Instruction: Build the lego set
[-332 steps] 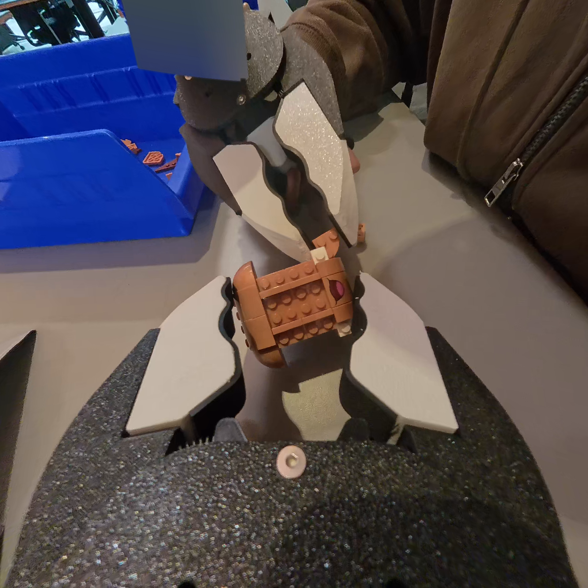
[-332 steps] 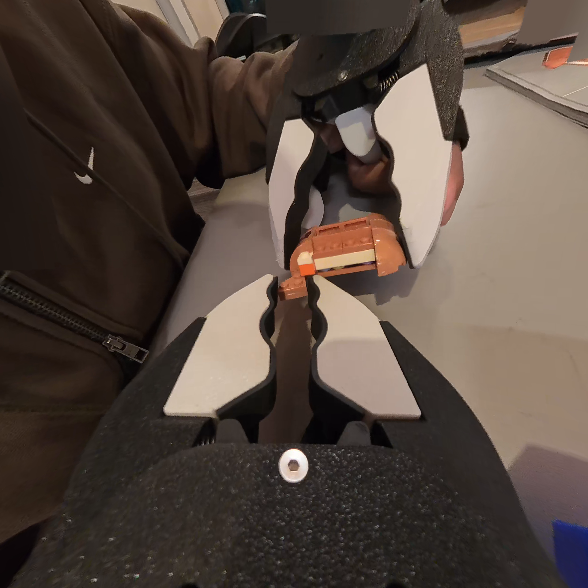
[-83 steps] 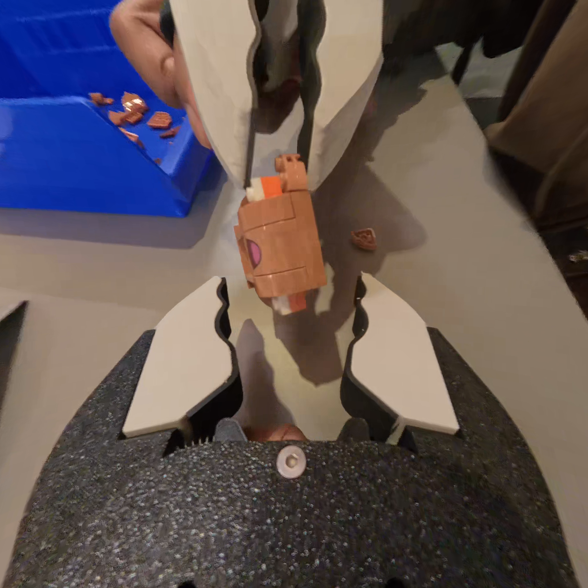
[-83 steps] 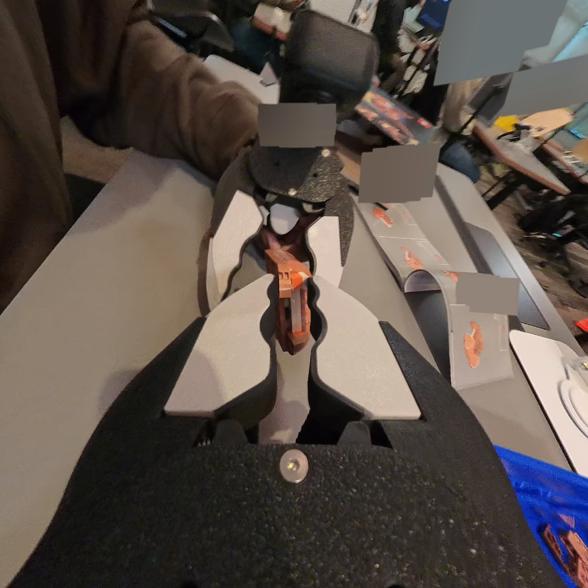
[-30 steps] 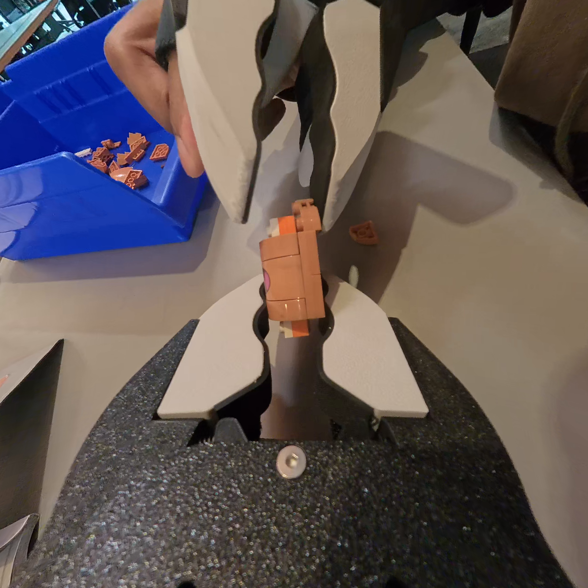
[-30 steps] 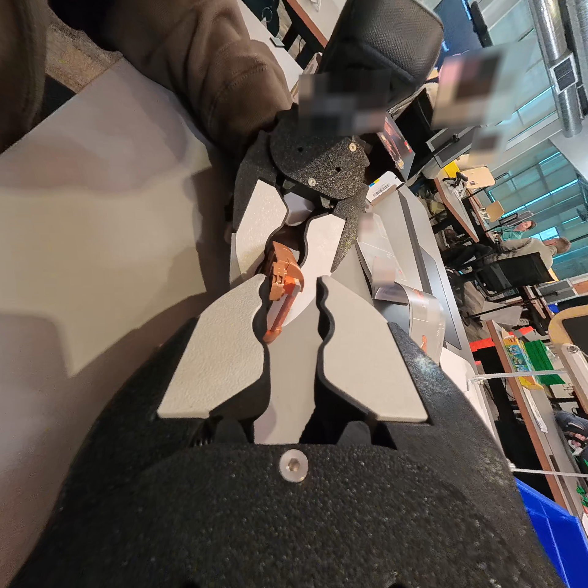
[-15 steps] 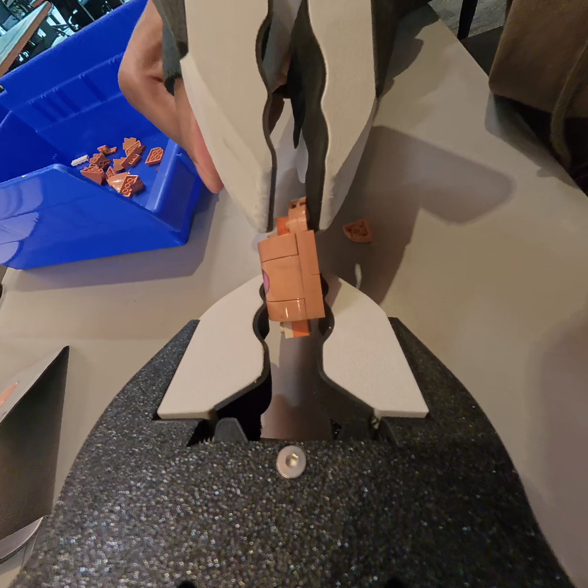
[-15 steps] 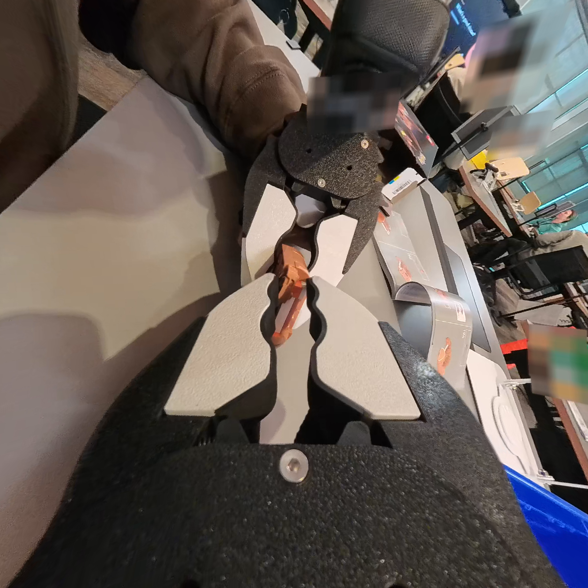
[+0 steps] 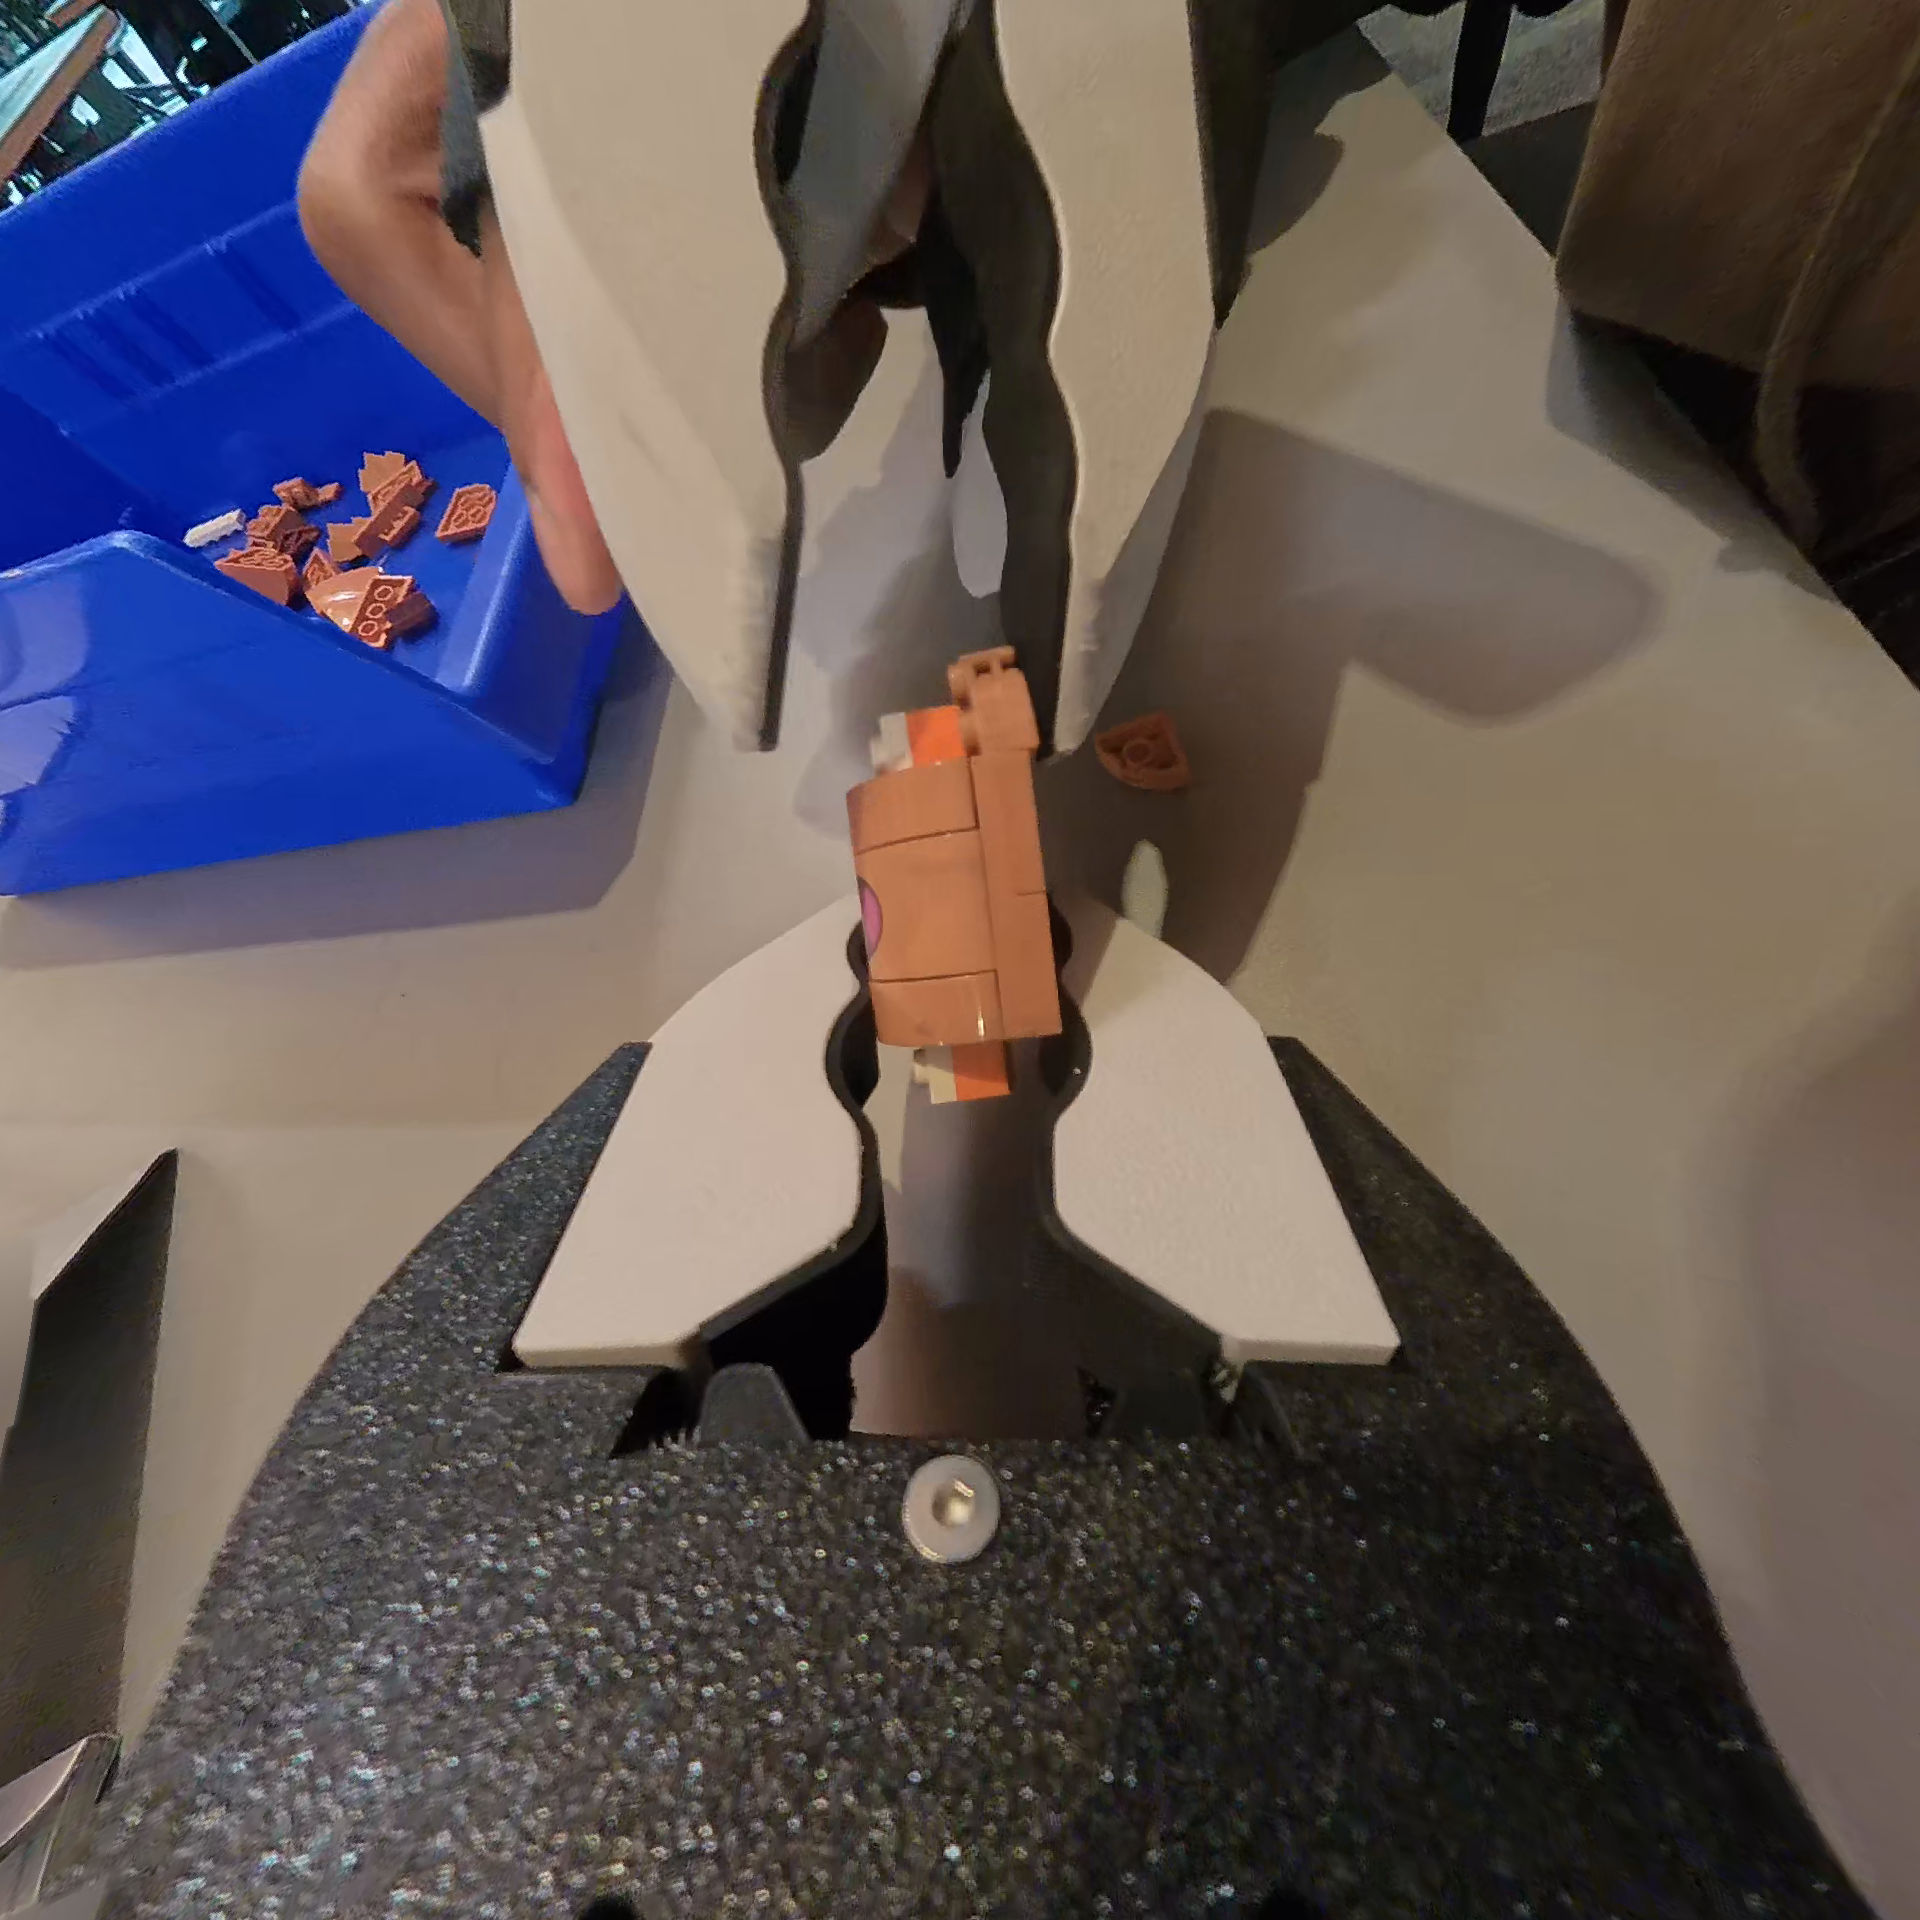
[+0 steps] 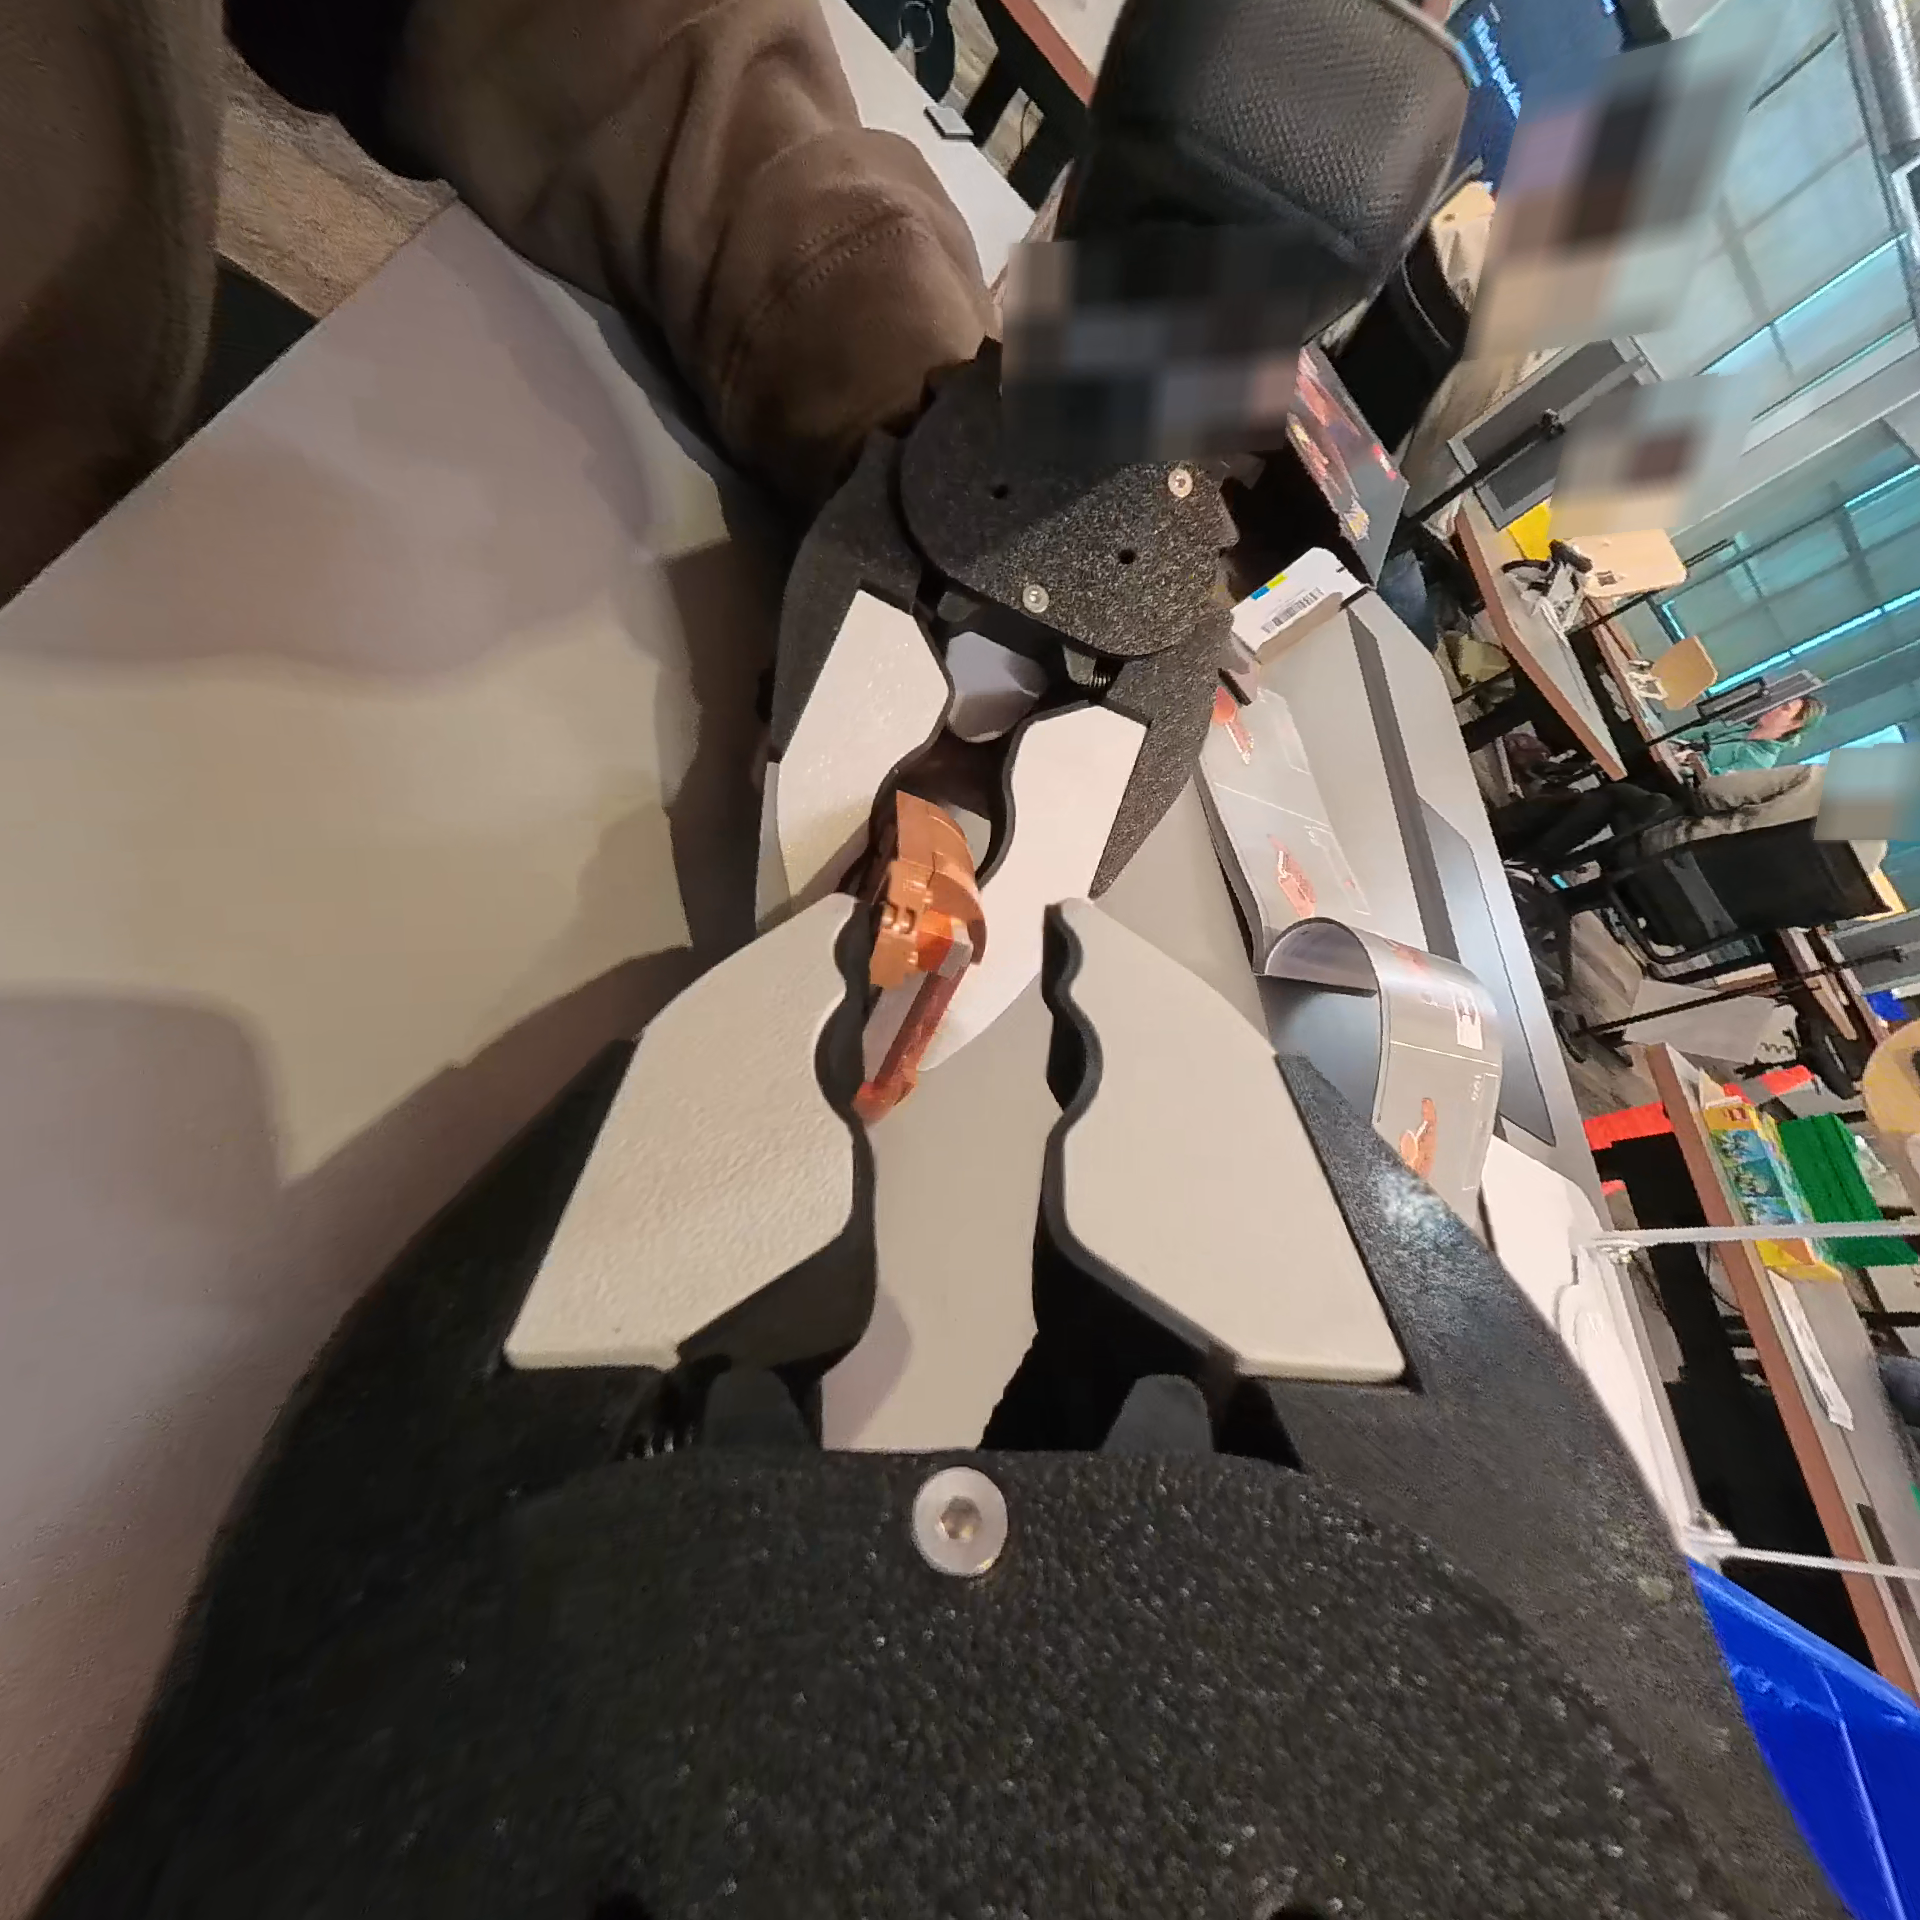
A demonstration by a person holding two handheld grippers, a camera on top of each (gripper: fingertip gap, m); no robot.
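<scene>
My left gripper (image 9: 961,935) is shut on a tan and orange lego assembly (image 9: 951,904) and holds it upright above the grey table (image 9: 1507,1039). A small tan clip piece (image 9: 992,696) sits on its top end. My right gripper (image 9: 914,727) comes from the far side with its jaws open around that top end, the right finger close to the clip. In the right wrist view my right gripper (image 10: 948,920) is open, and the assembly (image 10: 920,914) lies next to its left finger, held by the left gripper (image 10: 935,831) opposite.
A blue bin (image 9: 260,748) at the left holds several brown lego pieces (image 9: 343,561). One loose brown piece (image 9: 1143,753) lies on the table behind the assembly. A curled instruction booklet (image 10: 1382,997) lies to the right. A person's brown sleeve (image 10: 727,208) is behind the left gripper. Tip to tip, the grippers are about 5 cm apart.
Half a second ago the right gripper's jaws were closed over the top of the assembly. They have now opened. The left gripper keeps holding the assembly in place.
</scene>
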